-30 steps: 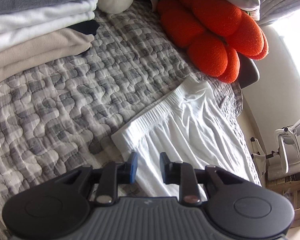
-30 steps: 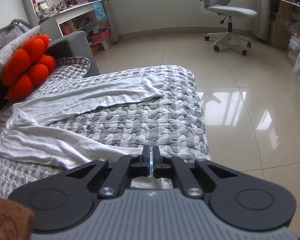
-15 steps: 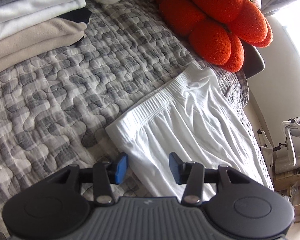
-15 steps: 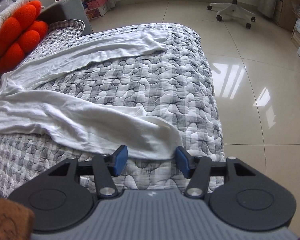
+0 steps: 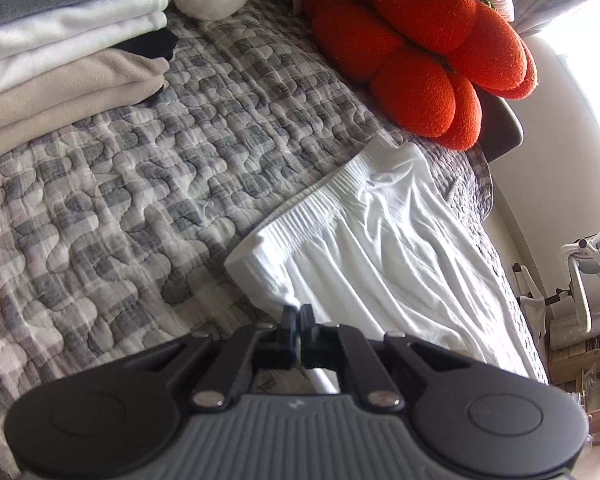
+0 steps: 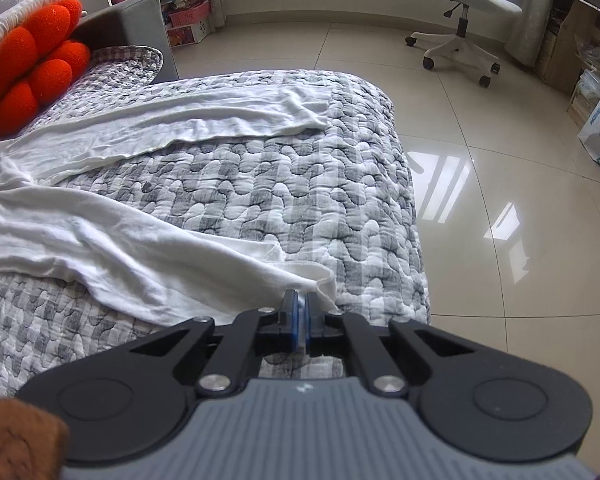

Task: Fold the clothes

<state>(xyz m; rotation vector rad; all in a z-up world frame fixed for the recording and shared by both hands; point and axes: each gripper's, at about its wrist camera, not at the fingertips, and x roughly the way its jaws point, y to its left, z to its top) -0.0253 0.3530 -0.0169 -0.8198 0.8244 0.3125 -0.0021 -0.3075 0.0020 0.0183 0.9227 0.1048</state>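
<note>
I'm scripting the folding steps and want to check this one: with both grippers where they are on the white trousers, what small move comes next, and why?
Probably lift both ends slightly and carry the near leg over onto the far leg. The left gripper is shut on the white trousers at the waistband corner, the right gripper is shut on the near leg's hem, and the two legs lie spread apart on the quilt.

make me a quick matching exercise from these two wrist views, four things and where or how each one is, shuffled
Things:
1. white trousers
2. orange cushion
3. folded clothes stack
4. office chair

Places or states:
A. on the tiled floor, beyond the bed
B. piled at the far left of the quilt
C. spread on the quilt, pinched by both grippers
D. at the head of the bed, beyond the waistband

Pairs: 1-C, 2-D, 3-B, 4-A
</note>
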